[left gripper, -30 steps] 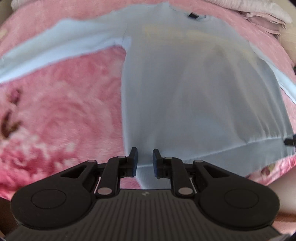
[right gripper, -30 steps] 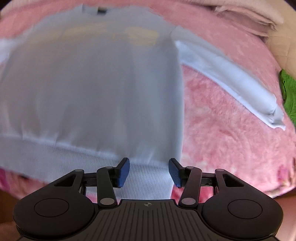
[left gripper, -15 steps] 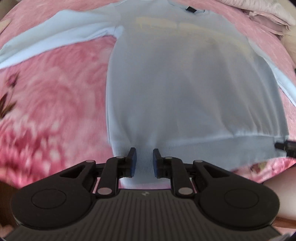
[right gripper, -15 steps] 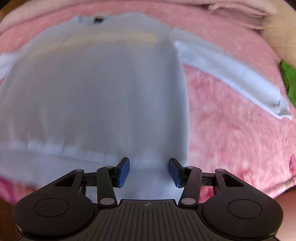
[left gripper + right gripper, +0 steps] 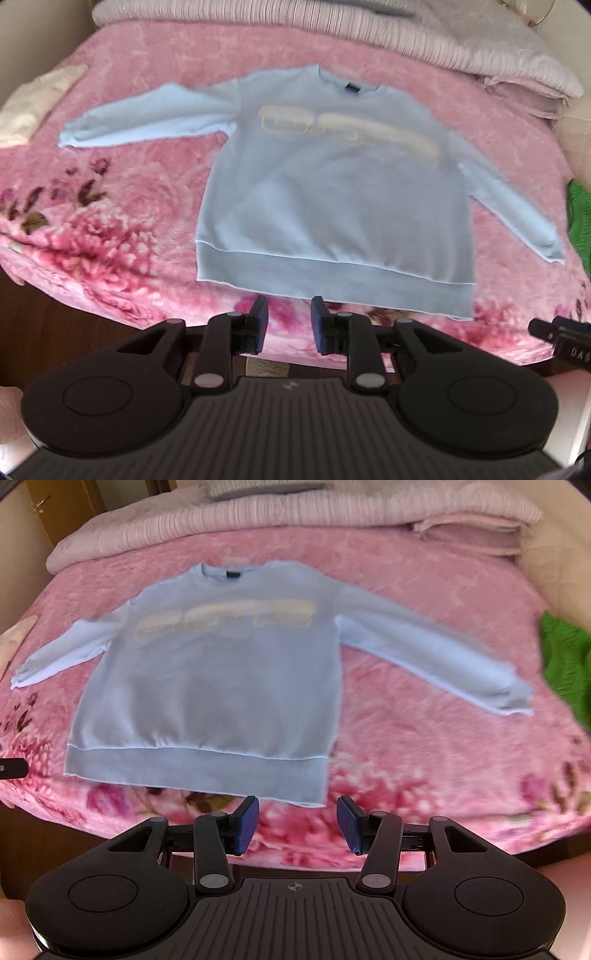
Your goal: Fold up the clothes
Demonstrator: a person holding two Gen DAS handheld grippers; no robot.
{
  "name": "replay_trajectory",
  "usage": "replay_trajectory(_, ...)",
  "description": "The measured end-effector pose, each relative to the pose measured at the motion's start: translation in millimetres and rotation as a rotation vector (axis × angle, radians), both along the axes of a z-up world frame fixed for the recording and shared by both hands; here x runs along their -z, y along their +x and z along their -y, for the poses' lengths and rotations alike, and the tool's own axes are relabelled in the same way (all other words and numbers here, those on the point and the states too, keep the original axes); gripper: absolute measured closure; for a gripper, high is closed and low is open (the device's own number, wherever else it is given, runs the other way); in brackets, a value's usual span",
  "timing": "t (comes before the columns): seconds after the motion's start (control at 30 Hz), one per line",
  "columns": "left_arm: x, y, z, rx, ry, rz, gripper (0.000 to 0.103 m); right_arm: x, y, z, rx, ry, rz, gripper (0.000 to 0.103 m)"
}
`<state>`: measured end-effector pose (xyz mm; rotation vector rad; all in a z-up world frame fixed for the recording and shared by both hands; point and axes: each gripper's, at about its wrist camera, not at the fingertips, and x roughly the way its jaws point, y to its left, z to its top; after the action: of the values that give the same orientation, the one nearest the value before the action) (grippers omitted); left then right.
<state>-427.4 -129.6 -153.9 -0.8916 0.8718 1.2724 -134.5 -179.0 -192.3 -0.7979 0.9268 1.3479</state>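
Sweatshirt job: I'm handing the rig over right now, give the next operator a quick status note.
Left gripper: jaws opening, nothing between them, just short of the hem.
Right gripper: open, empty, also off the hem.
Light blue sweatshirt: flat on the pink floral blanket, front up, collar away from you, both sleeves spread out to the sides.
Green garment: at the bed's right edge, untouched.
Done: sweatshirt laid out.
Left: every fold; probably sleeves in first, then hem toward collar.

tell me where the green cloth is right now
The green cloth lies at the far right edge of the pink blanket in both wrist views, just beyond the cuff of the blue sweatshirt's right-hand sleeve.
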Motion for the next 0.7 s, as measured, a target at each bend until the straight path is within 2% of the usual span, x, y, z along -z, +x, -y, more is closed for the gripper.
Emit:
replay_trajectory(0.17, -53, 8, 40, -0.010, 0.108, -0.018, 0.075, -53, 11, 28, 0.023, 0.061, -0.025, 0.052)
replay_trajectory(0.3, -79, 14, 69, -0.001, 0.158, -0.001, 0.074, -85, 13, 54, 0.011, 0.111, -0.035, 0.052)
replay_trajectory(0.4, -87, 18, 86, -0.002, 0.160, 0.011, 0.072, -96, 13, 68, 0.013, 0.110, -0.044, 0.052)
replay_trajectory(0.7, -102, 36, 118, 0.022, 0.201, -0.029, 0.072, -120, 14, 100, 0.000, 0.150, -0.052, 0.052)
